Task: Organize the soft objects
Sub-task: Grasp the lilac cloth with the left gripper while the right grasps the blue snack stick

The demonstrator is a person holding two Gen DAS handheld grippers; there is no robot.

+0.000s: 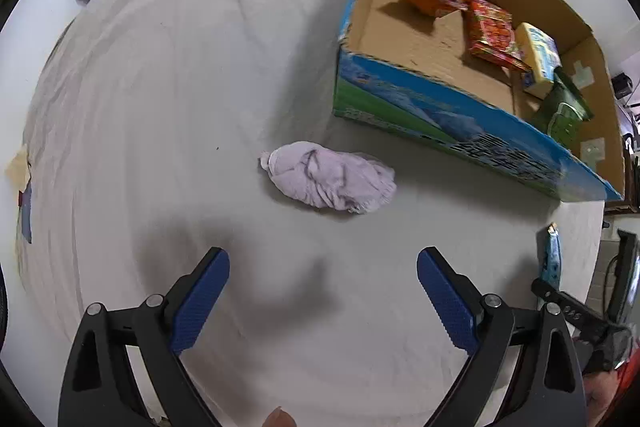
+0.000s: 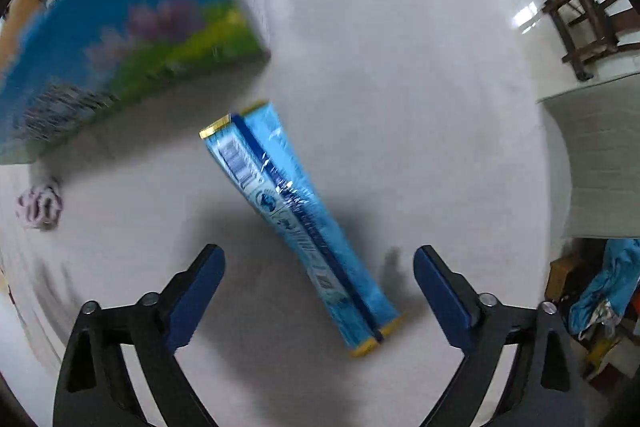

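The left gripper (image 1: 323, 301) is hovering with jaws spread wide over a white cloth (image 1: 160, 87), a crumpled lilac rag (image 1: 328, 179) lying ahead of it, near a cardboard box (image 1: 440, 115) holding 4 snack packs; the right gripper (image 2: 319, 301), equally wide open, is hanging above a long blue packet (image 2: 296, 219) lying beside the box

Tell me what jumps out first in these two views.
In the left wrist view, a crumpled lilac cloth lies alone on the white tablecloth, just ahead of the open left gripper. To its right stands a cardboard box already holding snack packets. In the right wrist view, a long blue packet lies between the fingers of the open right gripper.
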